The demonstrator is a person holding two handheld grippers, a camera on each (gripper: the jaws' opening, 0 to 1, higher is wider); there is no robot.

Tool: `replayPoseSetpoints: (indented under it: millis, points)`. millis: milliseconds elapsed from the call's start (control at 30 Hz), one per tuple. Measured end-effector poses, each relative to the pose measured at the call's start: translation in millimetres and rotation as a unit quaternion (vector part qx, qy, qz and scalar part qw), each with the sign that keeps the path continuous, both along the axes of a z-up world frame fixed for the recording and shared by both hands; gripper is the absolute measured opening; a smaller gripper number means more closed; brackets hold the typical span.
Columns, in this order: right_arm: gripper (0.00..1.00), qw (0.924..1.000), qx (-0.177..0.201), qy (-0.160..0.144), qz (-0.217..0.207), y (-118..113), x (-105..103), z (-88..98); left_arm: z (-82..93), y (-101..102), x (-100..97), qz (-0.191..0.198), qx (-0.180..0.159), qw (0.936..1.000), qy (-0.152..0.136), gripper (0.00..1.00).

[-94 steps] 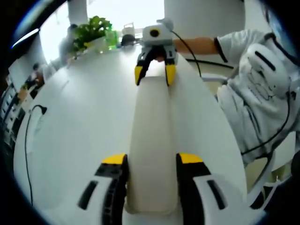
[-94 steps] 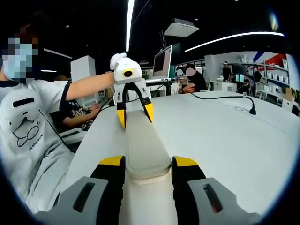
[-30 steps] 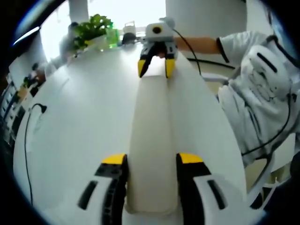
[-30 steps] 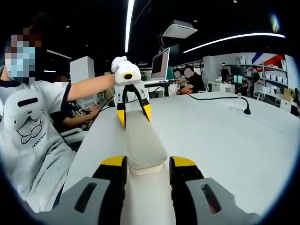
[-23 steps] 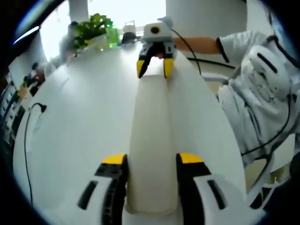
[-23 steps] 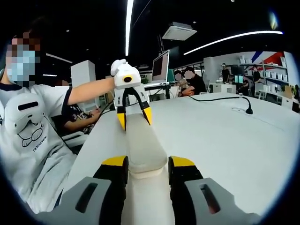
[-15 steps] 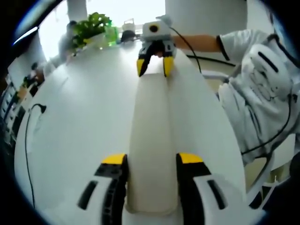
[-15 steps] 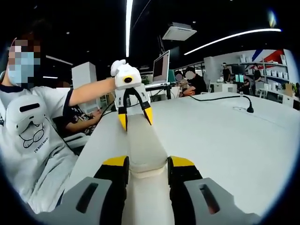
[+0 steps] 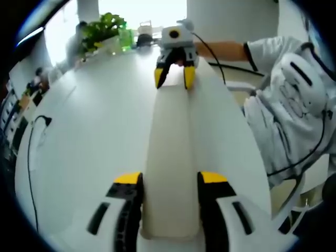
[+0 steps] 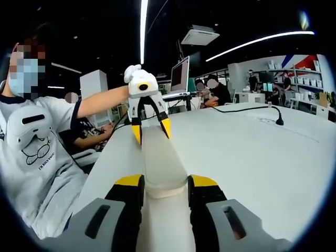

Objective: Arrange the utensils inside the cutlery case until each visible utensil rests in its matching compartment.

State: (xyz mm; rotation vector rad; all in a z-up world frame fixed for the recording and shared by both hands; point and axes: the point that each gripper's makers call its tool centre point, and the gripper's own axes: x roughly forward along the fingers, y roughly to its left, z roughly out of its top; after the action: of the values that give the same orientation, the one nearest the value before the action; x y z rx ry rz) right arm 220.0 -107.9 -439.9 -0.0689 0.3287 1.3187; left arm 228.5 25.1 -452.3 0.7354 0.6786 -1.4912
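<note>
A long cream cutlery case [image 9: 170, 136] lies closed on the white table [image 9: 89, 136], so no utensils are visible. My left gripper [image 9: 170, 178] is shut on its near end in the left gripper view, a yellow-tipped jaw pressed to each side. At the far end the right gripper [image 9: 174, 77] straddles the case. In the right gripper view the case [image 10: 157, 157] runs away from me, with my right gripper [image 10: 163, 181] shut on its near end. The left gripper [image 10: 151, 131] clasps the far end there.
A person in a white T-shirt [image 9: 294, 94] stands at the table's right edge. A potted plant [image 9: 102, 31] sits at the far end. A black cable [image 9: 31, 152] trails on the left. In the right gripper view a cable [image 10: 247, 109] crosses the table, with a monitor [image 10: 181, 71] behind.
Both views have shifted only slightly. The case stays flat on the table with a gripper holding each end, and it remains closed.
</note>
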Motion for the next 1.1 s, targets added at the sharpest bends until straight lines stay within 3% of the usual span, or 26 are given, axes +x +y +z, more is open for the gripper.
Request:
replayPoseSetpoints:
  millis: [267, 433, 733, 1100]
  points:
    - [0.31, 1.0, -0.002, -0.003, 0.001, 0.7, 1.6, 0.1, -4.7, 1.5, 0.8, 0.002, -0.004, 1.0, 0.002, 0.44]
    - [0.41, 0.9999, -0.011, -0.005, -0.002, -5.1, -0.7, -2.6, -5.6, 3.1, 1.2, 0.007, -0.008, 0.9999, 0.006, 0.43]
    - [0.35, 0.9999, -0.011, -0.003, 0.003, -3.5, -2.6, -7.8, -5.5, 1.4, 1.0, 0.011, -0.013, 0.9998, 0.008, 0.43]
    - [0.36, 1.0, -0.008, -0.003, -0.003, -0.5, -1.1, -6.8, -4.9, 0.8, 1.5, 0.012, -0.015, 0.9997, 0.011, 0.43]
